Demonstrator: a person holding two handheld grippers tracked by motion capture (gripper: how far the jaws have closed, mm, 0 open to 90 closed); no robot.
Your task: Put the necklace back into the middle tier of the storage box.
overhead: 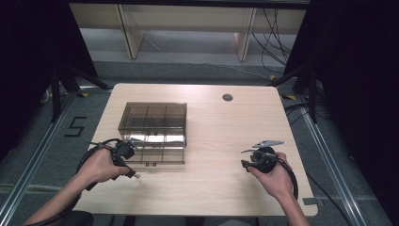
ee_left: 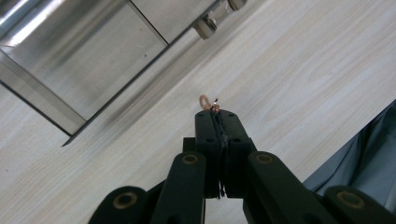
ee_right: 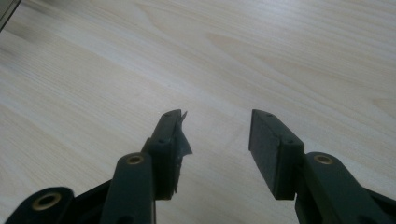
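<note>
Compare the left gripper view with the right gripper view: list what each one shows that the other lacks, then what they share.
Left gripper view: the left gripper has its jaws shut on a small copper-coloured ring that pokes out past the tips, with the front wall of the smoky clear compartment box and its latches close ahead.

Right gripper view: the right gripper has its jaws apart with nothing between them, over bare wood.

Both: black jaws rising from the bottom edge and the pale wooden table.

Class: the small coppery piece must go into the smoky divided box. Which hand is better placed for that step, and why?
Left. The left claw is shut on the small coppery piece, right beside the smoky divided box. The right claw stands open with nothing between its pads, over bare table farther from the box.
</note>
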